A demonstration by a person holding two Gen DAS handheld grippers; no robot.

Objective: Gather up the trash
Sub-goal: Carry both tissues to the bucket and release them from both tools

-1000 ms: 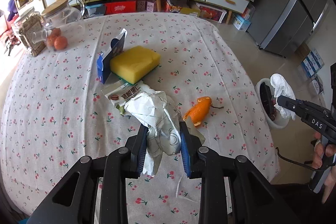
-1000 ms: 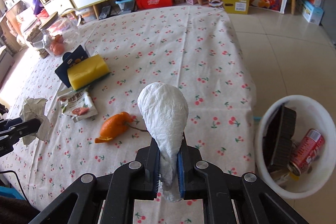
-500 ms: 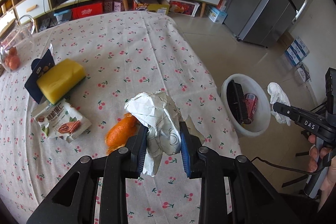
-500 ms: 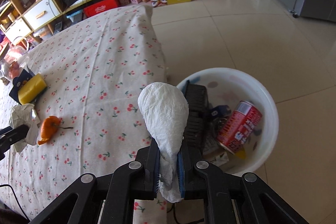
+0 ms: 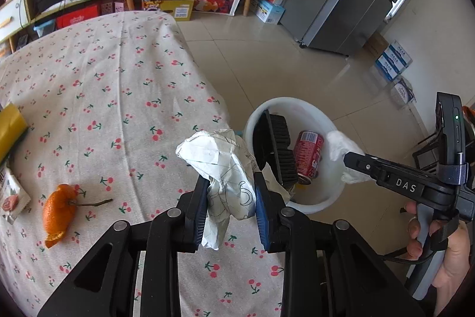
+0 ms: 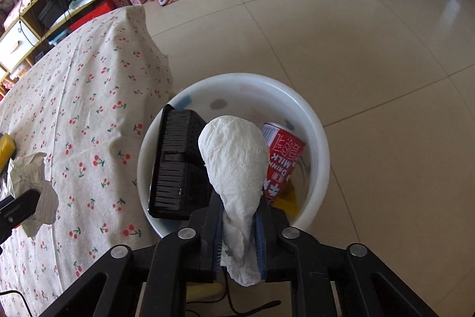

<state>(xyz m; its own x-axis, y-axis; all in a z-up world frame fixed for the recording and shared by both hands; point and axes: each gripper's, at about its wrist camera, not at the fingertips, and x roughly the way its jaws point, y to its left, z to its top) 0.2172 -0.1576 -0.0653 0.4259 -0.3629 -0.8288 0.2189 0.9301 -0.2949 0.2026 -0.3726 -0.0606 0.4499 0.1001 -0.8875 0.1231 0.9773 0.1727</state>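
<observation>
The left hand-held gripper [image 5: 230, 202] is pinching a crumpled paper [image 5: 221, 162] with black line drawings on it. It hangs over the edge of the desk [image 5: 118, 79], just beside the white bin [image 5: 299, 106] on the floor.

The right hand-held gripper [image 6: 239, 230] is above the bin [image 6: 314, 124]. A white tissue [image 6: 234, 156] sits between its jaws, and the jaws are opening. The blue pads stand a little off the thin lower end of the tissue, which has not dropped. In the left view the letters "DAS" show in white on the side of the right hand-held gripper [image 5: 344, 158], and a hand [image 5: 445, 254] grips its handle.

Inside the bin lie a black ribbed tray [image 6: 178, 165] standing on its side and a red can [image 6: 282, 159]. The can reads "MILK" and "DRINK" in white letters, with some Chinese writing too.

On the desk's cherry-print cloth lie an orange peel [image 5: 58, 213] with a twig, a snack packet [image 5: 10, 198] at the left edge, and a yellow sponge [image 5: 9, 127]. The packet's writing is too cut off to read.
</observation>
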